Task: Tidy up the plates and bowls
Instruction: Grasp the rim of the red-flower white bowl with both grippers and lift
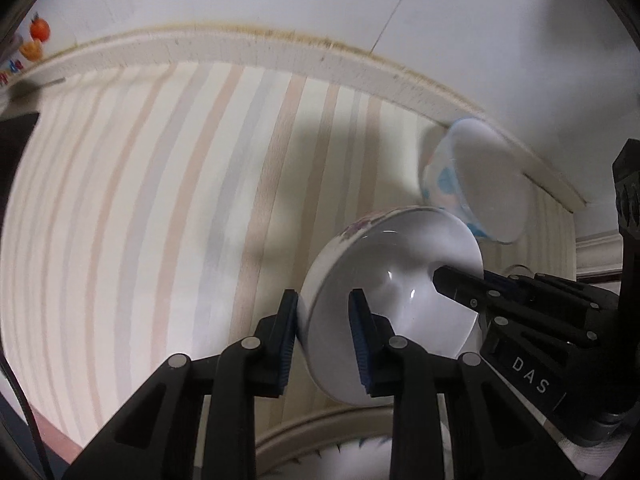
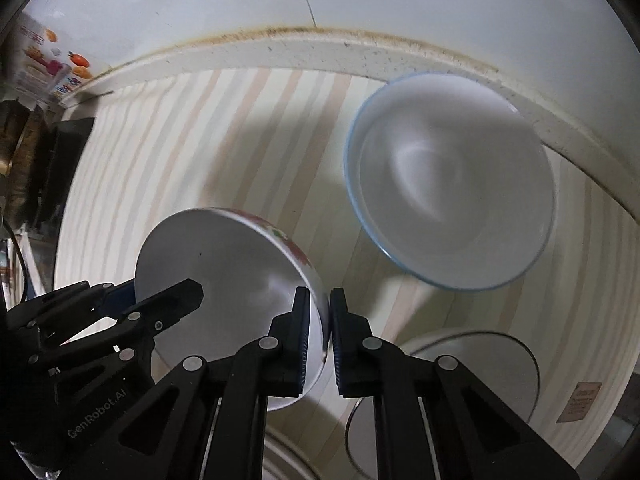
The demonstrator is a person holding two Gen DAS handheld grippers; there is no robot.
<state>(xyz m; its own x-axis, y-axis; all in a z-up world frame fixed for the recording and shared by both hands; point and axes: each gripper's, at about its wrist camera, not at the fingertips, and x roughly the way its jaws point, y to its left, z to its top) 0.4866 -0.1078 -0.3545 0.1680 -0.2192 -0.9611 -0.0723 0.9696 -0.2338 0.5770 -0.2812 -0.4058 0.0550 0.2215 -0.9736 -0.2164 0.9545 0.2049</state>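
Bowls sit on the striped countertop (image 1: pixel 160 200) below you. Your left gripper (image 1: pixel 324 332) and right gripper (image 2: pixel 319 340) both clamp the rim of the same flower-patterned bowl (image 2: pixel 224 280), each with one pad inside and one outside, on opposite sides of it. That bowl looks tilted, just above the stripes. The blue-rimmed bowl (image 2: pixel 452 184) stands apart from it, near the counter's raised back edge (image 2: pixel 280 56). A plate (image 2: pixel 480 368) lies near your right gripper.
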